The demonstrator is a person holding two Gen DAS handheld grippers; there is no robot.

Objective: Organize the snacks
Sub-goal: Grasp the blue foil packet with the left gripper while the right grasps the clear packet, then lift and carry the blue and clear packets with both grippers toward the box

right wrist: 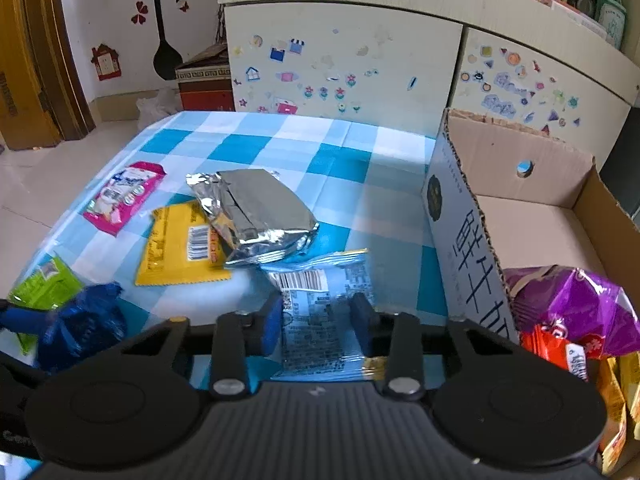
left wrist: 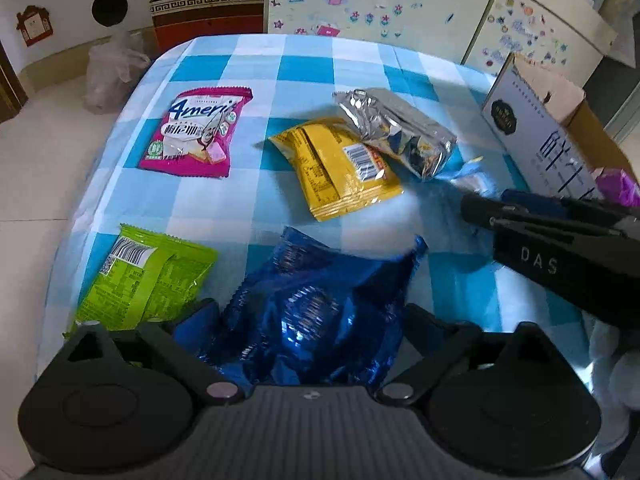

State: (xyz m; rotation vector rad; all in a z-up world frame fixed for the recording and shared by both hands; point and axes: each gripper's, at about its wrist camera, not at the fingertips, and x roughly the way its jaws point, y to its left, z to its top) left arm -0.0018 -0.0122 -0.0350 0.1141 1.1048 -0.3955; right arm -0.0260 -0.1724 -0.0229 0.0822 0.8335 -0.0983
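My left gripper (left wrist: 308, 312) is shut on a crinkled dark blue snack bag (left wrist: 320, 300), held just above the checked cloth; it also shows in the right wrist view (right wrist: 84, 320). My right gripper (right wrist: 318, 320) is open, its blue pads either side of a light blue packet (right wrist: 320, 312) lying on the cloth. A silver foil pack (right wrist: 256, 216) lies partly on a yellow packet (right wrist: 180, 252). A pink wafer packet (left wrist: 196, 132) and a green packet (left wrist: 144, 276) lie to the left. The right gripper shows in the left wrist view (left wrist: 560, 236).
An open cardboard box (right wrist: 464, 232) stands at the table's right, holding a purple bag (right wrist: 576, 304) and orange packets (right wrist: 560, 348). The blue-and-white checked tablecloth (left wrist: 304, 64) covers the table. A sticker-covered cabinet (right wrist: 340, 60) stands behind. Floor lies beyond the left edge.
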